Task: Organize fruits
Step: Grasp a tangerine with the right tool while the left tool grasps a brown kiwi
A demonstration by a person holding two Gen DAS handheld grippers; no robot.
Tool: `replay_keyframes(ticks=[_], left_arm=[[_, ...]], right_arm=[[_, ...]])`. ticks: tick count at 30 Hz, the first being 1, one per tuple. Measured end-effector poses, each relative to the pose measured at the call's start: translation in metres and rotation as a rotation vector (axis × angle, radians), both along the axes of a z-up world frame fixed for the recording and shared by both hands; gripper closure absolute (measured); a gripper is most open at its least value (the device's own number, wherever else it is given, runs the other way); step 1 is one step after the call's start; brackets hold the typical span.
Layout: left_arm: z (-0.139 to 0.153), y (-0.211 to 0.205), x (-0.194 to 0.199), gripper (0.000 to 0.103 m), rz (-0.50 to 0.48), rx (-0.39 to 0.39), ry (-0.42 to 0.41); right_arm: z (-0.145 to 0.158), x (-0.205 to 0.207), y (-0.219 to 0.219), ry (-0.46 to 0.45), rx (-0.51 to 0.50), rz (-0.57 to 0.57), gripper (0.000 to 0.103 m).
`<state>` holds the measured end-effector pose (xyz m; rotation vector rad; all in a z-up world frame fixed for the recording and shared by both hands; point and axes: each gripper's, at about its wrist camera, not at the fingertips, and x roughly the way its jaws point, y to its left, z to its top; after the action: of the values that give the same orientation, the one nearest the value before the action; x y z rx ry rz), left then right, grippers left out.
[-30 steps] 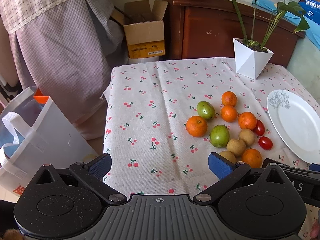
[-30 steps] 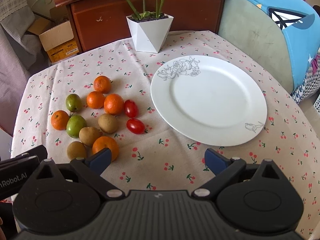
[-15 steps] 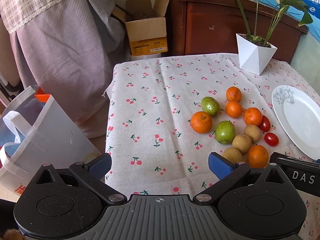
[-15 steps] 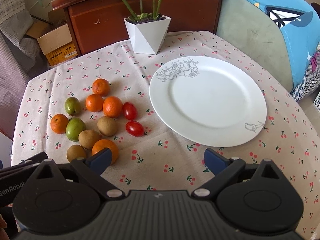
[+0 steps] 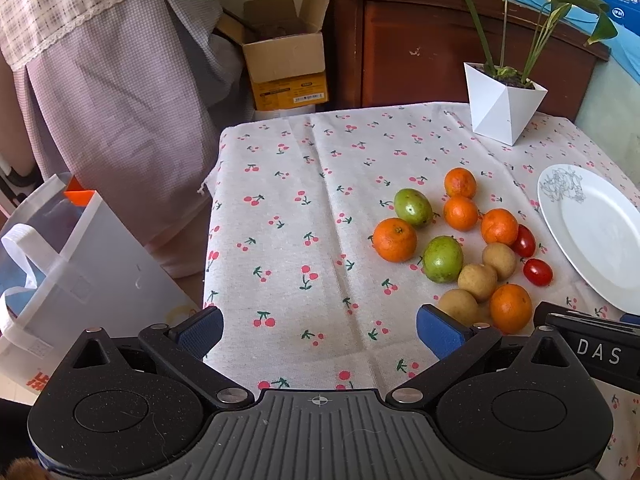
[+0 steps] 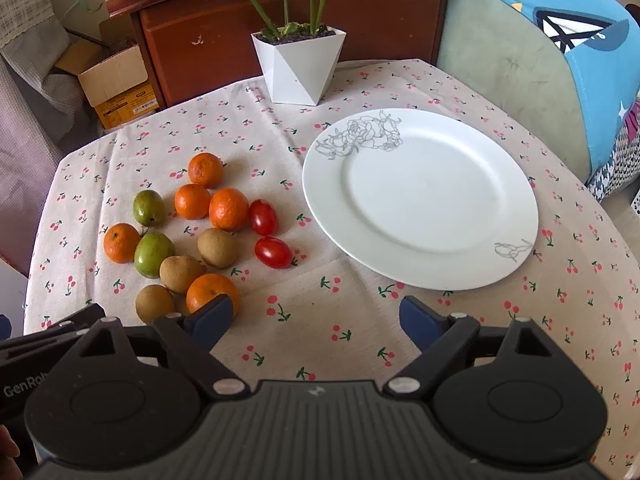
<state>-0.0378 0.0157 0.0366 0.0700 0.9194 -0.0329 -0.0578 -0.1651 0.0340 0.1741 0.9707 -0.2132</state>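
Note:
Loose fruit lies in a cluster on the cherry-print tablecloth [image 5: 304, 216]: several oranges [image 6: 228, 209], two green fruits [image 6: 153, 254], three brown kiwis [image 6: 217, 247] and two cherry tomatoes [image 6: 273, 252]. An empty white plate [image 6: 420, 204] sits to their right; it also shows in the left wrist view [image 5: 592, 232]. My left gripper [image 5: 320, 330] is open and empty over the near left of the table, left of the fruit [image 5: 442, 259]. My right gripper [image 6: 314, 320] is open and empty near the front edge, its left finger beside the nearest orange [image 6: 212, 292].
A white geometric plant pot [image 6: 298, 66] stands at the back of the table before a dark wooden cabinet [image 6: 280, 12]. A cardboard box [image 5: 284, 60] and a white bag [image 5: 60, 264] are off the table's left side. A cushioned chair [image 6: 540, 60] is right.
Both grippers have drawn back and shifted slightly; the fruit and plate appear a little farther off. Both stay open and empty. The fruit has not moved.

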Motion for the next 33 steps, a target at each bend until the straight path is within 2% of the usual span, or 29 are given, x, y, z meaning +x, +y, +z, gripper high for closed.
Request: replay_keyframes(ticks=[13,18,23,24,28,32,33], left_arm=[[-0.001,-0.003,-0.002,0.001,-0.035,-0.022,-0.012],[0.003,0.006,0.001,0.001,-0.004,-0.054,-0.032],[0.001,0.018,0.006,0.002,0.038,-0.098,-0.037],[0.001,0.019,0.006,0.003,0.039,-0.104,-0.039],[0.000,0.018,0.007,0.010,0.024,-0.127,-0.049],[-0.002,0.017,0.007,0.016,0.018,-0.133,-0.047],[-0.002,0.017,0.007,0.021,0.016,-0.135,-0.049]], right_arm=[[-0.001,-0.004,-0.004,-0.024,0.035,0.025,0.022],[-0.003,-0.010,-0.008,-0.054,0.071,0.069,0.024],[-0.004,-0.021,-0.013,-0.101,0.108,0.130,0.033],[-0.005,-0.024,-0.014,-0.114,0.119,0.144,0.038],[-0.007,-0.029,-0.013,-0.148,0.166,0.196,0.052],[-0.008,-0.028,-0.011,-0.172,0.232,0.227,0.057],[-0.007,-0.028,-0.010,-0.184,0.238,0.236,0.057]])
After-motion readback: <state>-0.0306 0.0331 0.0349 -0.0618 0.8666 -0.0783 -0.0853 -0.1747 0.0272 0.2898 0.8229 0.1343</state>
